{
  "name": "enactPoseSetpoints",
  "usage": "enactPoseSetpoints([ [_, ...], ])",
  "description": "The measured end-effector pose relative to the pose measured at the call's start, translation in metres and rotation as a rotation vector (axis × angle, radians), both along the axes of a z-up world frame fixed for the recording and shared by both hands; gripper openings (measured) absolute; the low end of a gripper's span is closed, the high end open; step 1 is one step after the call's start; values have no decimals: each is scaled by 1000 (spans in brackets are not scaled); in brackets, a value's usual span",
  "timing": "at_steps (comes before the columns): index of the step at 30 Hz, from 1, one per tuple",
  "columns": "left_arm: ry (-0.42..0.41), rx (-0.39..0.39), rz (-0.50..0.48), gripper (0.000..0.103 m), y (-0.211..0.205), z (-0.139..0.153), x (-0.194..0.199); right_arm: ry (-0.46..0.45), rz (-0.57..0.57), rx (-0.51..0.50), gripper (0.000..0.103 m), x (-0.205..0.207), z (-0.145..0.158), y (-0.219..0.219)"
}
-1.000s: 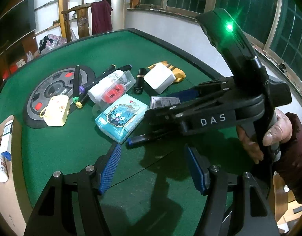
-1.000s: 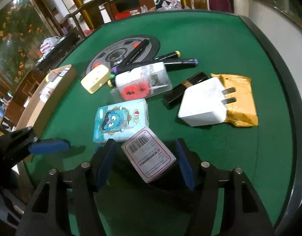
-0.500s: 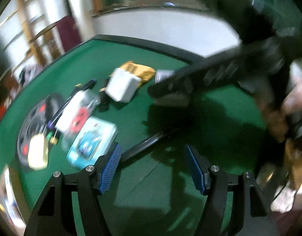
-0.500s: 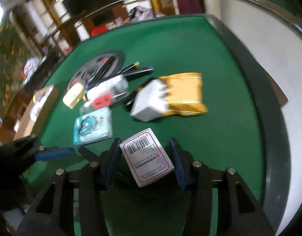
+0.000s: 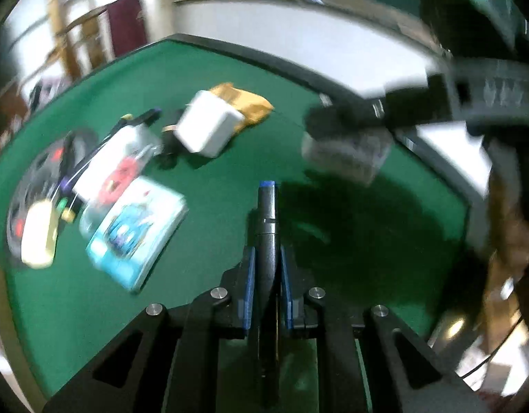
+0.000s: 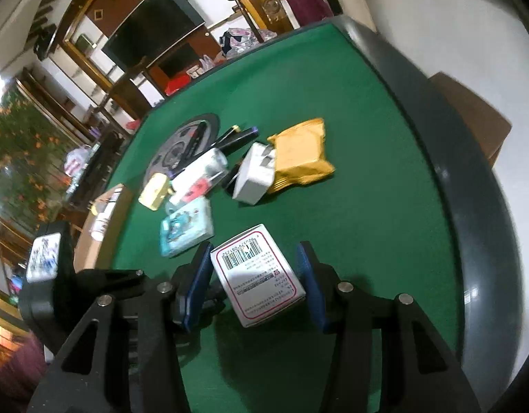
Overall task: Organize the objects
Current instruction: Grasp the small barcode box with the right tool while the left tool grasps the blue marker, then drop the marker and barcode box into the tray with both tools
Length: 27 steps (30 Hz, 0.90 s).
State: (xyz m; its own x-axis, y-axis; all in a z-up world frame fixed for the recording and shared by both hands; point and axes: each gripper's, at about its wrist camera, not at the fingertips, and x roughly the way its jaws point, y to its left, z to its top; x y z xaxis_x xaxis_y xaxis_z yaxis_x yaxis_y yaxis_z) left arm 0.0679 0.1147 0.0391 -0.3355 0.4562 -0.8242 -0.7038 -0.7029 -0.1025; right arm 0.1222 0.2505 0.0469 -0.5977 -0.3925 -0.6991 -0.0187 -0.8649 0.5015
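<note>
My left gripper (image 5: pixel 267 284) is shut on a black marker with a blue tip (image 5: pixel 267 227), held above the green table (image 5: pixel 367 241). My right gripper (image 6: pixel 256 275) is shut on a white barcoded box (image 6: pixel 257 273), lifted above the table; it shows blurred in the left wrist view (image 5: pixel 347 153). On the table lie a blue tissue pack (image 6: pixel 187 232), a white charger (image 6: pixel 256 173), a yellow packet (image 6: pixel 300 155), a clear pack with red inside (image 6: pixel 200 175), a cream case (image 6: pixel 154 191) and several markers (image 6: pixel 237 136).
A round grey disc (image 6: pixel 182 144) lies under the markers at the far left. A cardboard box (image 6: pixel 99 227) with small items sits at the table's left edge. The dark table rim (image 6: pixel 471 206) curves along the right. A brown box (image 6: pixel 471 117) stands beyond it.
My left gripper has closed on the blue-tipped marker and lifted it. My right gripper has closed on the barcoded box and raised it off the table.
</note>
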Motion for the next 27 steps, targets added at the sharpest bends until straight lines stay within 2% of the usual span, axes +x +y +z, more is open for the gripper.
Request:
enactPoseSetpoints([
  [5, -35, 206, 147, 11, -73, 31, 8, 10, 41, -85, 48, -2, 8, -24],
  [11, 39, 337, 349, 11, -188, 72, 17, 50, 206, -102, 48, -25, 38, -115],
  [13, 81, 347, 434, 11, -235, 82, 21, 61, 267, -101, 48, -33, 47, -146],
  [17, 109, 376, 567, 11, -314, 86, 21, 67, 385, -77, 48, -51, 56, -224],
  [20, 109, 372, 620, 11, -353, 83, 22, 48, 460, -59, 48, -67, 52, -282],
  [25, 29, 276, 718, 11, -400, 59, 0, -14, 526, -2, 48, -88, 25, -350],
  [27, -26, 269, 758, 13, -418, 44, -15, -32, 528, 50, 48, -97, 11, -374],
])
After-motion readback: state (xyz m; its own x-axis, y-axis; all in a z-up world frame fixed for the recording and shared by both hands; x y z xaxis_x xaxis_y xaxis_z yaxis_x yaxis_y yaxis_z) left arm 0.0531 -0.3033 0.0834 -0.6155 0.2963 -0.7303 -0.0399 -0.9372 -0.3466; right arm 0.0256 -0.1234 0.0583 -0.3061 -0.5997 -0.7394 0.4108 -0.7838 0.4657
